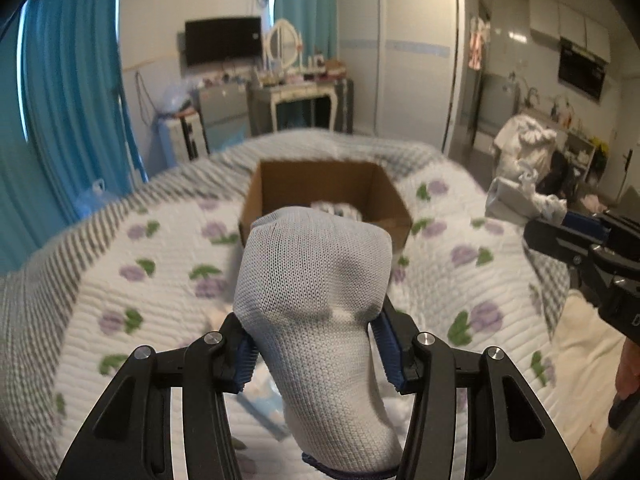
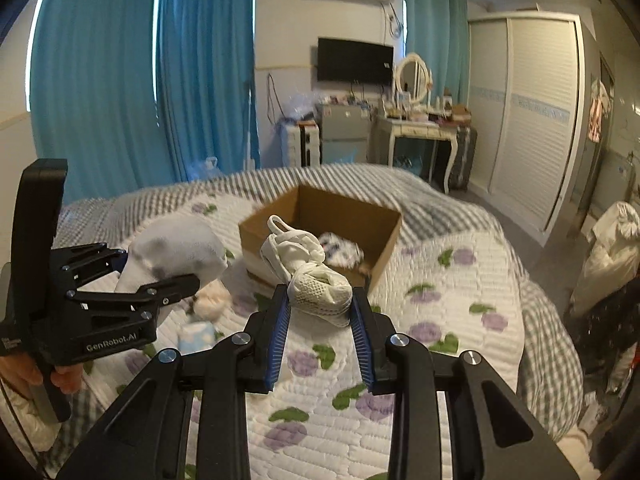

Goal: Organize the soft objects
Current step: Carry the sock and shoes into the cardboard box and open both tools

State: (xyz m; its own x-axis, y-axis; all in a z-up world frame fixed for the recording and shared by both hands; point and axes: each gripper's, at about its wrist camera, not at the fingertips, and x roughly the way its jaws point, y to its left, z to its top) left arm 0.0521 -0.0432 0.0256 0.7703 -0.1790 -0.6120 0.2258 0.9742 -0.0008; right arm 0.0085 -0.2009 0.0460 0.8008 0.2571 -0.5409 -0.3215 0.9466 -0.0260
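Observation:
My left gripper (image 1: 316, 344) is shut on a grey-white sock (image 1: 316, 304), held above the bed; both also show at the left of the right wrist view, the gripper (image 2: 160, 268) and the sock (image 2: 176, 252). My right gripper (image 2: 320, 312) is shut on a knotted white mesh sock bundle (image 2: 312, 272); it shows at the right edge of the left wrist view (image 1: 560, 232) with the bundle (image 1: 516, 200). An open cardboard box (image 1: 276, 192) sits ahead on the bed, also in the right wrist view (image 2: 376, 248). A patterned soft item (image 2: 340, 252) lies inside it.
The bed has a white quilt (image 2: 420, 380) with purple flowers. A small plush item (image 2: 212, 300) and a light blue packet (image 2: 196, 336) lie on the quilt under the left gripper. A clothes pile (image 1: 532, 148) stands to the right of the bed. A dresser (image 2: 420, 132) is behind.

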